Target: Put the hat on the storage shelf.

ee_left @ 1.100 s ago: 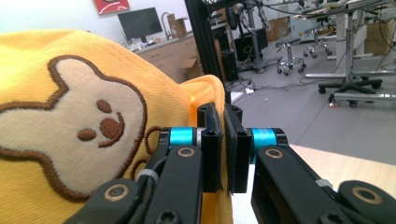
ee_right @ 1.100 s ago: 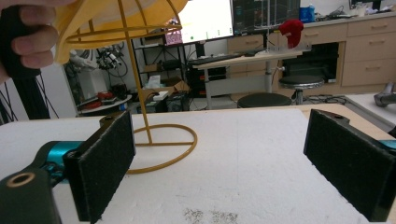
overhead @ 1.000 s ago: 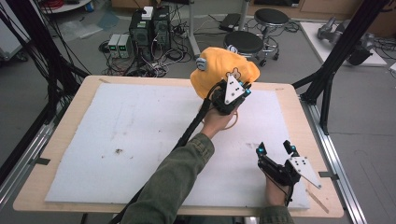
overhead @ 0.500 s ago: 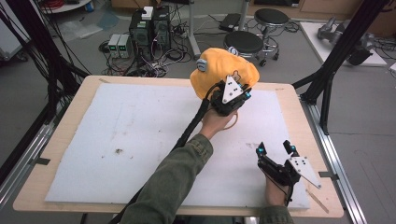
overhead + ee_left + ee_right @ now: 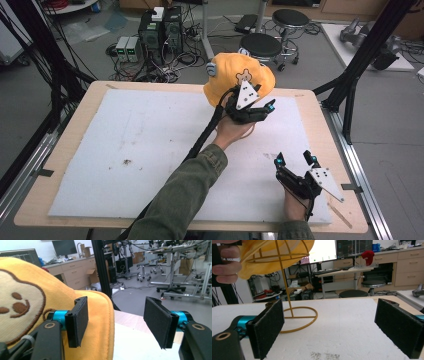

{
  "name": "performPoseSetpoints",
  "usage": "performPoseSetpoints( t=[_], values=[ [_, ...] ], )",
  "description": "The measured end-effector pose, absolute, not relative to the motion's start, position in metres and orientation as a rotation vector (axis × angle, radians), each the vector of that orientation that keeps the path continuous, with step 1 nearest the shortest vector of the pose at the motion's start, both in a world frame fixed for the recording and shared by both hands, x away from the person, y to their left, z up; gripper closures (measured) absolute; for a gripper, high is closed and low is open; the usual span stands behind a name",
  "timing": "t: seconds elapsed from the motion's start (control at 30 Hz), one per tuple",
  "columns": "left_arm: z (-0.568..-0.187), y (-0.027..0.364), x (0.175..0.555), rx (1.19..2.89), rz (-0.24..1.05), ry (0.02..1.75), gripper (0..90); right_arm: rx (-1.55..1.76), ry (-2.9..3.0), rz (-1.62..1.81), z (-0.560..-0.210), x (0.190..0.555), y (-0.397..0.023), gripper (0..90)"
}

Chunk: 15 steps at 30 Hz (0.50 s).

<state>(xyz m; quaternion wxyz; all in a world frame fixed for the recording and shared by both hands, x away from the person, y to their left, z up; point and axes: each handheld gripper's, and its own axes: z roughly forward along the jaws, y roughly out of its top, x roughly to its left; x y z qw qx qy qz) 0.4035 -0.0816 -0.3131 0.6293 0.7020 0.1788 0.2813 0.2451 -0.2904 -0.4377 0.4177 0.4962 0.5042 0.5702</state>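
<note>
An orange cap (image 5: 232, 75) with a stitched animal face sits on a gold wire stand (image 5: 287, 290) at the far middle-right of the table. My left gripper (image 5: 260, 107) is up against the cap's near side, open. In the left gripper view the cap's (image 5: 30, 290) edge reaches into the gap of the left gripper (image 5: 117, 322), past the left jaw and not pinched. My right gripper (image 5: 295, 161) stands open over the front right of the board, holding nothing. From the right gripper (image 5: 332, 325) the stand's ring base (image 5: 298, 320) lies ahead on the board, under the cap (image 5: 269, 257).
A white foam board (image 5: 150, 140) covers most of the wooden table (image 5: 320, 115). Black frame posts (image 5: 360, 60) rise at the right and left edges. Stools (image 5: 260, 45) and computer boxes (image 5: 160, 30) stand on the floor beyond the far edge.
</note>
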Motion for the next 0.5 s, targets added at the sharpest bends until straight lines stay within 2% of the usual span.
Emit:
performPoseSetpoints(
  t=[0.1,0.5],
  values=[
    [-0.308,-0.078,0.403,1.581,0.645,0.411,33.0,1.244,1.268,1.429,-0.438,0.245,-0.29,7.8],
    [-0.298,-0.066,0.399,1.534,0.658,0.404,31.9,1.244,1.273,1.428,-0.438,0.246,-0.29,7.8]
  ],
)
